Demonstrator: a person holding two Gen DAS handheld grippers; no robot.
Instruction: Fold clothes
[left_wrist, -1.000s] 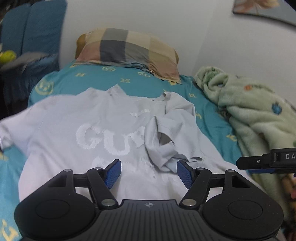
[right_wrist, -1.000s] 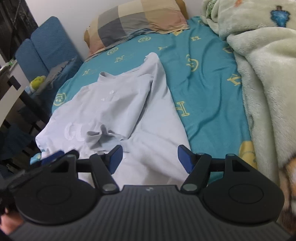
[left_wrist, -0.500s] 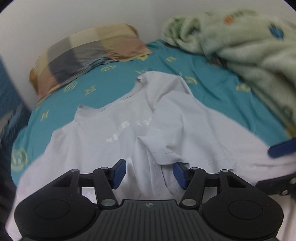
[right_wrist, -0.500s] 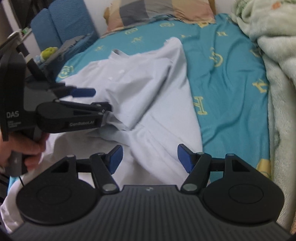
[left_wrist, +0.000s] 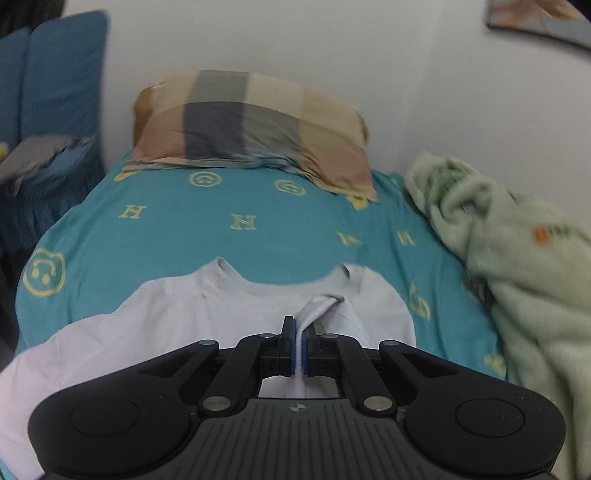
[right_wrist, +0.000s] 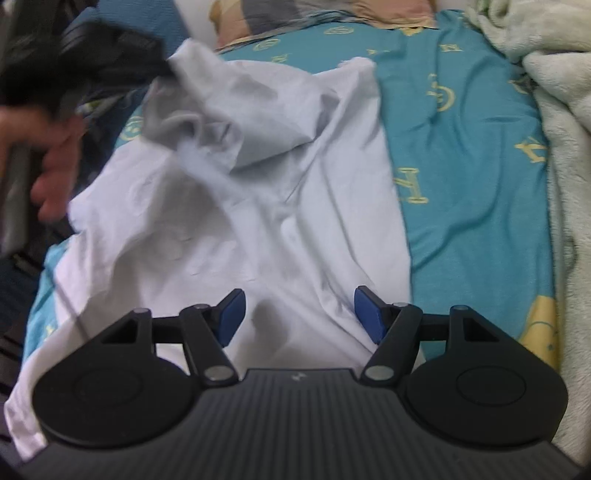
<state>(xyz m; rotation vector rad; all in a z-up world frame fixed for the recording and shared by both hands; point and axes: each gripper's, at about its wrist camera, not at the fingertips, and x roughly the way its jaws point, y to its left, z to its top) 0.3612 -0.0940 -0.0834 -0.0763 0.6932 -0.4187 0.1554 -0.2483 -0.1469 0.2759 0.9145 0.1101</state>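
A pale lilac T-shirt (left_wrist: 155, 325) lies spread on the teal bed sheet (left_wrist: 192, 229), neckline toward the pillow. My left gripper (left_wrist: 300, 347) is shut on a fold of the shirt's sleeve and holds it lifted. In the right wrist view the shirt (right_wrist: 258, 206) fills the middle, and the left gripper (right_wrist: 110, 48) shows blurred at upper left with the sleeve hanging from it. My right gripper (right_wrist: 299, 314) is open and empty, just above the shirt's lower part.
A plaid pillow (left_wrist: 251, 122) lies at the head of the bed by the white wall. A green fleece blanket (left_wrist: 524, 273) is heaped along the right side. Blue cushions (left_wrist: 48, 92) stand beyond the bed's left edge.
My left gripper has closed on the folded-over sleeve and lifted it up and to the left. My right gripper stays open, a little lower over the shirt.
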